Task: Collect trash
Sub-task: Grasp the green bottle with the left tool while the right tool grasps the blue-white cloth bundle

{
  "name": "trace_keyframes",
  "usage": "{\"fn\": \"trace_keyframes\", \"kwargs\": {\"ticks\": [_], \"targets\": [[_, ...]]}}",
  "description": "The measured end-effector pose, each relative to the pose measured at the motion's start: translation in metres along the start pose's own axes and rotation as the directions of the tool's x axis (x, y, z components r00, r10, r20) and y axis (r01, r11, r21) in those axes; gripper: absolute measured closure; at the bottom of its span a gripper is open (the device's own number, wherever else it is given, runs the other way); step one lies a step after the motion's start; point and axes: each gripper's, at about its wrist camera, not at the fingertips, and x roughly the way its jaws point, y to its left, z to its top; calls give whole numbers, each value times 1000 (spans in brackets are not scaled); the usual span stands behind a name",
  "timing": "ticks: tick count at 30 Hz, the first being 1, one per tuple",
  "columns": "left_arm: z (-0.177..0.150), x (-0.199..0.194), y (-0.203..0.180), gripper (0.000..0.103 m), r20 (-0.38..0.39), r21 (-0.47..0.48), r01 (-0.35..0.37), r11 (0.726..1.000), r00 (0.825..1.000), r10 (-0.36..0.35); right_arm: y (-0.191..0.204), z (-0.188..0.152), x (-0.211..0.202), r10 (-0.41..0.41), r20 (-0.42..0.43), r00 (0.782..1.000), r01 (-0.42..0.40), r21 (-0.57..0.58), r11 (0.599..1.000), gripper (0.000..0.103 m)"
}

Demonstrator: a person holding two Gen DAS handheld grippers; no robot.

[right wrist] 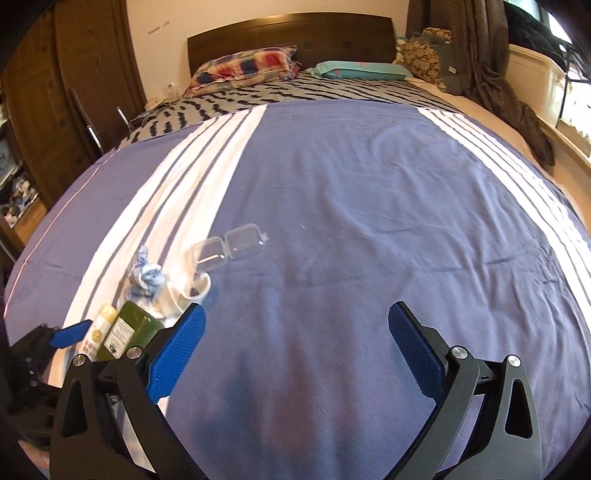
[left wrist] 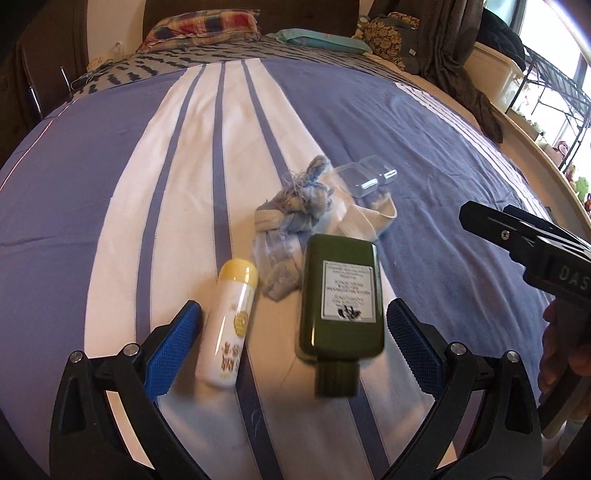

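Observation:
A dark green flat bottle [left wrist: 341, 299] and a white tube with a yellow cap [left wrist: 232, 325] lie side by side on the striped bedspread [left wrist: 110, 184]. My left gripper [left wrist: 295, 343] is open just above the bed, and both lie between its blue fingers, untouched. Beyond them sit a frayed blue-white rag [left wrist: 291, 221], a white sock [left wrist: 365, 218] and an open clear plastic box [left wrist: 365, 175]. My right gripper [right wrist: 297, 343] hangs open over bare blue cloth, holding nothing. From there the bottle [right wrist: 129, 328], tube [right wrist: 99, 325] and box [right wrist: 229, 249] lie to its left.
Pillows [right wrist: 243, 66] and a dark wooden headboard [right wrist: 295, 33] are at the far end of the bed. A brown curtain [right wrist: 487, 66] and a metal rack [left wrist: 554, 96] stand on the right, a wardrobe [right wrist: 74, 74] on the left. A hand [left wrist: 561, 350] holds the right gripper.

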Motion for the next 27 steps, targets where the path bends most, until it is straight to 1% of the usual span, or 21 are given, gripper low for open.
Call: {"fn": "trace_keyframes", "kwargs": {"ticks": [2,4,6,7,9,10,12,18,21,22,23,25,27], "targets": [[4,4,1,8,-3,4,-3,1000,1000,3,3,1,3,5,-2,1000,-5,-5,1000,4],[6,5,1,10,-4,13,-8,1000,1000,8,8,2,8,0,-8,1000,0,-14,1000,4],[6,3,2,21,0,21,-5,1000,1000,5,10,1,13,4,-13,1000,-5,-19,1000,4],[5,2,2,23,1,21,1,1000,1000,-1,11,2,15,12,-17,1000,-12,-19,1000,4],[4,-1,5,35,5,21,-4,1000,1000,4,14,1,20,24,-26,999,-24,-18,1000,4],[4,-3,7,37,8,17,-5,1000,1000,5,14,1,21,28,-29,999,-28,-17,999,4],[1,-7,12,38,11,5,17,1000,1000,-17,17,0,25,43,-37,998,-43,-14,999,4],[-8,-25,22,42,51,16,20,1000,998,-21,34,-1,24,77,-35,996,-78,-31,996,5],[-11,-36,24,44,69,33,15,999,997,-18,41,1,19,106,-21,994,-107,-34,994,13],[-13,-41,25,47,79,35,16,999,997,-19,45,2,17,123,-16,992,-123,-34,992,16],[-14,-47,27,77,89,37,48,998,995,-51,48,3,16,136,-14,991,-136,-36,990,19],[-14,-55,30,78,91,25,54,998,994,-56,59,6,14,179,-22,984,-180,-48,983,29],[-16,-56,31,78,78,45,32,998,996,-36,72,7,16,227,-48,973,-230,-61,971,32]]}}
